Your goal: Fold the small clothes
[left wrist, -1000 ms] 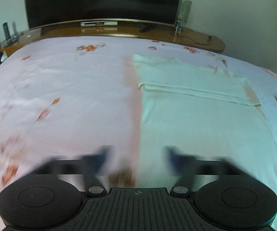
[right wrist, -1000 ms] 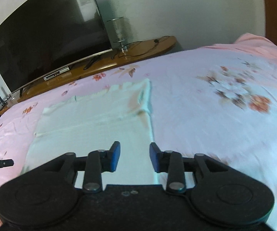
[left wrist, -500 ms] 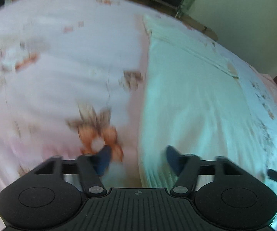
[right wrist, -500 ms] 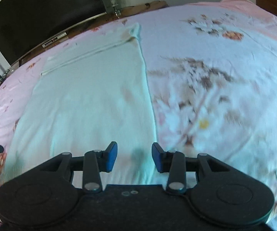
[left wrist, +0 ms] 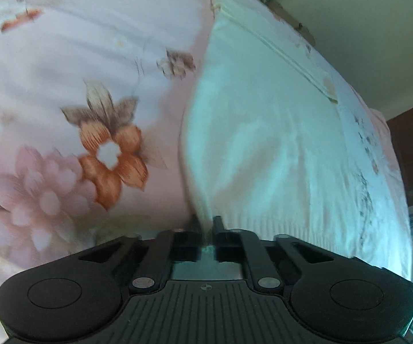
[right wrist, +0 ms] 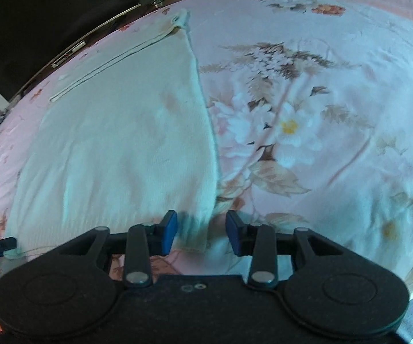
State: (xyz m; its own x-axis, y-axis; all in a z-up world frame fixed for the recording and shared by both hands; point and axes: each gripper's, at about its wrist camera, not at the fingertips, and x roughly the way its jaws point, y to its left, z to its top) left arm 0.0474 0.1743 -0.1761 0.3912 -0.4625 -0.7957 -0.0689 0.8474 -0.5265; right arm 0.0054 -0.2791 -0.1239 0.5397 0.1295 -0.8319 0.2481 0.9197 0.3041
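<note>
My white top (left wrist: 264, 149) lying flat on the flowery pink bed sheet (left wrist: 63, 86), my left gripper (left wrist: 205, 223) pinched tight on its near left corner, my right gripper (right wrist: 201, 233) partly open and closing, the near right corner between its blue pads (right wrist: 169, 230)

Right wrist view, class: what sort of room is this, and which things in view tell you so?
Most likely a bedroom. A floral bedsheet covers a wide soft surface like a bed, a pale garment lies spread on it, and a large dark television stands on a wooden console beyond the far edge.
</note>
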